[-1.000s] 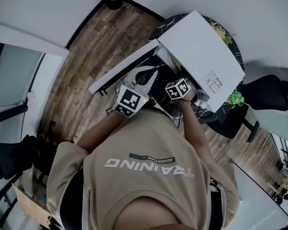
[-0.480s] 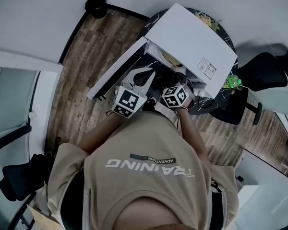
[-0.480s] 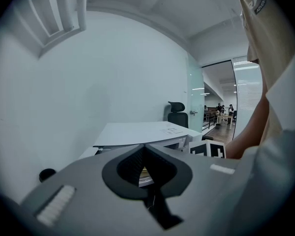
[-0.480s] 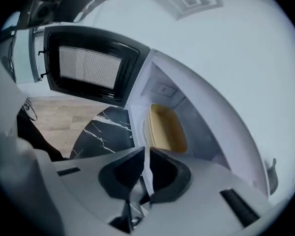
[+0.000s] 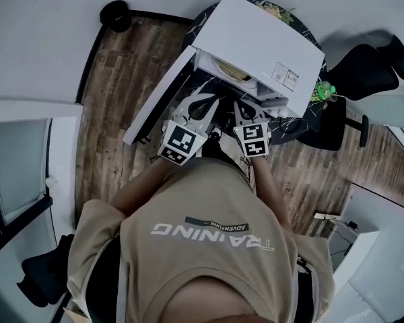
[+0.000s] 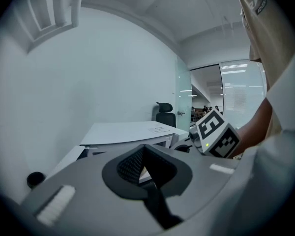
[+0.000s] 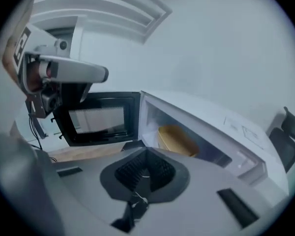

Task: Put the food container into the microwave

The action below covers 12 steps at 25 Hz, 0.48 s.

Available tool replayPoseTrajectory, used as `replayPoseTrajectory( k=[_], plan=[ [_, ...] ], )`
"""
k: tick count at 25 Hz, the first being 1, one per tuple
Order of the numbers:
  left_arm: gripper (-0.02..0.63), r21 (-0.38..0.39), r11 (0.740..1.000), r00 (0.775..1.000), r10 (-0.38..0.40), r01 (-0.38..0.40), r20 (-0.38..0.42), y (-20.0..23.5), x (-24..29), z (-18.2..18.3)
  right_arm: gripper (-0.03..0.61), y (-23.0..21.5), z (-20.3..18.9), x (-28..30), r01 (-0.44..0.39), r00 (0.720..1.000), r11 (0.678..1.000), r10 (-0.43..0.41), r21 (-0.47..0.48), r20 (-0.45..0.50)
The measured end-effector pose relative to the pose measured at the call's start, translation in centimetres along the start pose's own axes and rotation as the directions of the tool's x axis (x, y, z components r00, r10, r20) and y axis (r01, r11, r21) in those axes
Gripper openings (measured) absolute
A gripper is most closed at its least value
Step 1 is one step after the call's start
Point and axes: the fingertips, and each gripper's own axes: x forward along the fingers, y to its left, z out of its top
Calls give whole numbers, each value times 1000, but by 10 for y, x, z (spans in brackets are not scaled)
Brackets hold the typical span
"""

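Note:
The white microwave (image 5: 262,39) stands on a dark table with its door (image 5: 158,99) swung wide open to the left. A yellowish food container (image 5: 230,68) sits inside the cavity; the right gripper view shows the container (image 7: 176,140) resting there, untouched. My left gripper (image 5: 200,105) hovers just in front of the opening, between door and cavity, jaws shut and empty. My right gripper (image 5: 246,108) is beside it, outside the cavity, also shut with nothing held. The left gripper (image 7: 104,74) shows at the upper left of the right gripper view, in front of the door (image 7: 98,119).
The dark round table (image 5: 289,123) carries the microwave and a small green object (image 5: 321,91). Black office chairs (image 5: 367,69) stand at the right. A black round object (image 5: 114,13) sits on the wooden floor by the wall. White walls close in at the top and left.
My right gripper has drawn back out of the microwave cavity, leaving the container inside. The left gripper stayed roughly in place near the door.

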Motion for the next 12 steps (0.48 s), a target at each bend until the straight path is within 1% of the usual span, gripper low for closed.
replayPoseTrajectory(
  k=[3,7,9,12],
  plan=[
    [-9,-9,1000,1000,-25,25,-3,-3,-2,-9,11,7,6,-11,7,1000,1000,-8,25,24],
    [-9,-3,999,999,-39,39,-16,-7,1,-18,11,9,16,-33,13,997,996,-20,90,72],
    [-9,-5,999,999,-34,34,-20,-11,-1,-18,9,7,20,-45,11,996,992,-22,125,84],
    [-9,-1,1000,1000,-11,11,-11,-11,-5,-7,10,0,34,-64,-20,988,983,-8,185,154]
  ],
)
